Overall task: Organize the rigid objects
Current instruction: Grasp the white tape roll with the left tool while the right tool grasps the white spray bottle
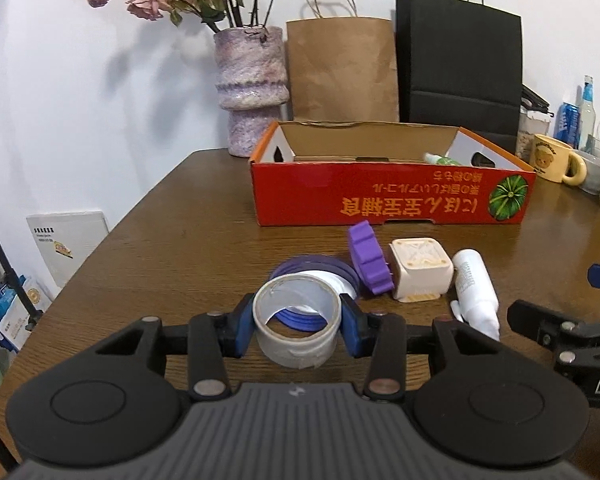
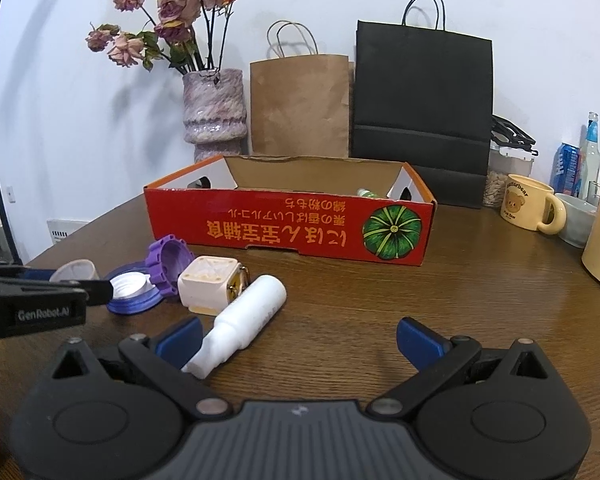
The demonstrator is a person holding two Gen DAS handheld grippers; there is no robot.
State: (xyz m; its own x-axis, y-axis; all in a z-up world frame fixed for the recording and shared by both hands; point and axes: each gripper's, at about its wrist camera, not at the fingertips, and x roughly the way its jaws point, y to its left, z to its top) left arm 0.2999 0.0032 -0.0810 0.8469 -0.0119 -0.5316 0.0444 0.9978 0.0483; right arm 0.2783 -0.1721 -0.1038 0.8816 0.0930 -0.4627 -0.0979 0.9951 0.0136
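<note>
My left gripper (image 1: 297,322) is shut on a white tape roll (image 1: 296,344) and holds it just above the table. Behind it lie a purple ribbon spool (image 1: 320,268), a purple toothed cap (image 1: 368,260), a cream cube (image 1: 420,270) and a white bottle (image 1: 474,292). My right gripper (image 2: 298,334) is open and empty; the white bottle (image 2: 248,316) lies by its left finger. The red cardboard box (image 2: 292,228) stands behind, open, with a green-white bottle (image 2: 366,193) inside.
A purple vase (image 1: 252,88) with dried flowers, a brown paper bag (image 1: 340,68) and a black bag (image 1: 460,72) stand behind the box. A yellow mug (image 2: 530,208), cans and a bottle are at the right. The table's left edge (image 1: 112,240) is near.
</note>
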